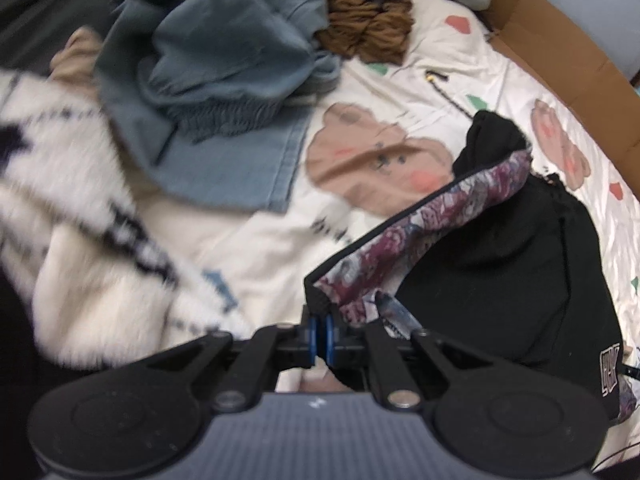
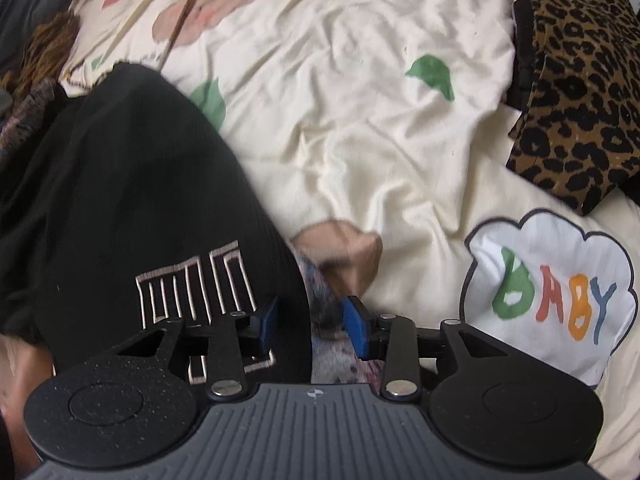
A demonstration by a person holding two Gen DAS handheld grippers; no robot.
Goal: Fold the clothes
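Observation:
A black garment (image 1: 520, 264) with a purple floral lining (image 1: 440, 216) lies on the cream printed bedsheet (image 1: 400, 80). My left gripper (image 1: 320, 322) is shut on a corner of its lined edge, and the edge runs taut up and to the right from the fingertips. In the right wrist view the same black garment (image 2: 140, 200) shows pale embroidered lettering. My right gripper (image 2: 312, 320) is open, its blue pads (image 2: 358, 328) standing either side of the garment's hem, where a strip of floral lining (image 2: 320, 292) shows.
Crumpled blue denim clothes (image 1: 216, 64), a brown garment (image 1: 368, 20) and a white fuzzy sweater with dark stars (image 1: 80, 232) lie to the left. A cardboard box (image 1: 560, 40) borders the far right. A folded leopard-print garment (image 2: 576, 80) sits beside a "BABY" cloud print (image 2: 552, 296).

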